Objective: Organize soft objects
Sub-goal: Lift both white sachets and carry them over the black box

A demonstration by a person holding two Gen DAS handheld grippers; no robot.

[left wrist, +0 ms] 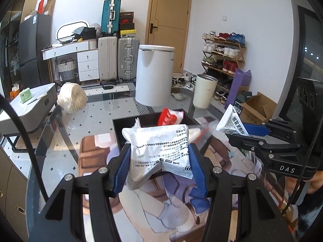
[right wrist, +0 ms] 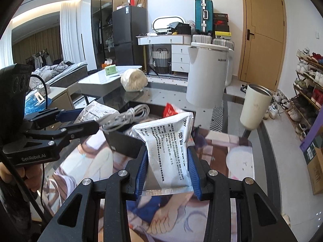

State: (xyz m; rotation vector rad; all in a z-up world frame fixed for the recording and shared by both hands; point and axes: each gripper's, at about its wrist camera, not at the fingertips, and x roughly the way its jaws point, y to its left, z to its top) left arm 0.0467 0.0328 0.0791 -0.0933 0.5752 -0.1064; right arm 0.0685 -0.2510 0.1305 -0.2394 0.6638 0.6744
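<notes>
Your left gripper pinching a white sachet just short of the black box, your right gripper pinching another sachet beside that box, red packet inside

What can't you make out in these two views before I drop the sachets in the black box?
- Floor of the black rectangular box: right wrist view, hidden by the coiled white cable; left wrist view, by the left gripper's silver foil sachet.
- Red plastic packet: print blurred.
- Right gripper's white printed sachet: lower edge sits between the blue pads.
</notes>
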